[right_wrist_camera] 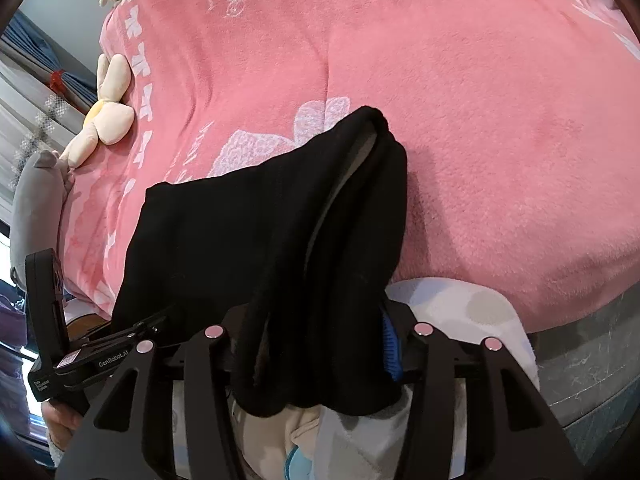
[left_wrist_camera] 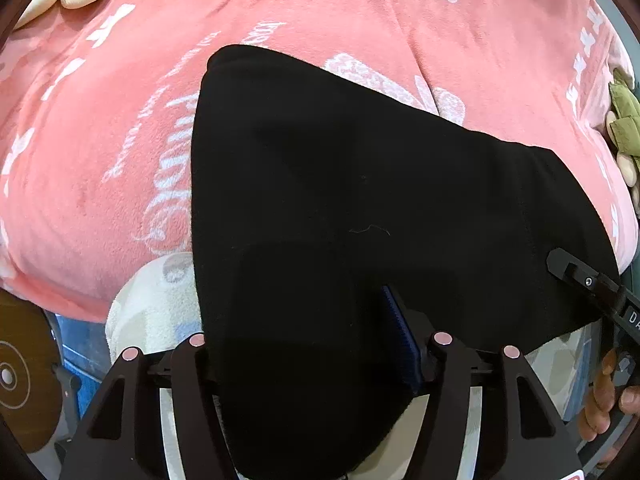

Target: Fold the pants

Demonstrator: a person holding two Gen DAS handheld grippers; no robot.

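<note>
Left tool (left_wrist_camera: 320, 344) has the black pants (left_wrist_camera: 360, 184) draped between its jaws: cloth fills the lower middle of the left wrist view, blue pad (left_wrist_camera: 400, 332) showing on the right side of it, jaws partly apart. I can't tell whether the pads are pressing or the cloth just hangs there. Right tool (right_wrist_camera: 316, 336) is the same story in the right wrist view: the bunched edge of the pants (right_wrist_camera: 248, 232) hangs down through the gap in the lower middle, blue pad (right_wrist_camera: 390, 344) beside it, jaws partly open, grip unclear.

Pants lie on the pink blanket (left_wrist_camera: 360, 20) of the bed, near edge hanging off the front toward both tools. In the left view the long axis runs from upper left of centre to the right edge, where the other tool's tip (left_wrist_camera: 576, 272) touches or sits just over the cloth. Folded stack looks thicker at the right tool, with layers and a pale lining visible at the upper centre of that view.

My read: each tool sits at one near corner, left on the flatter end, right on the bunched end. Next move turns on both being level along that near edge, cloth running away from me up the frame.
</note>
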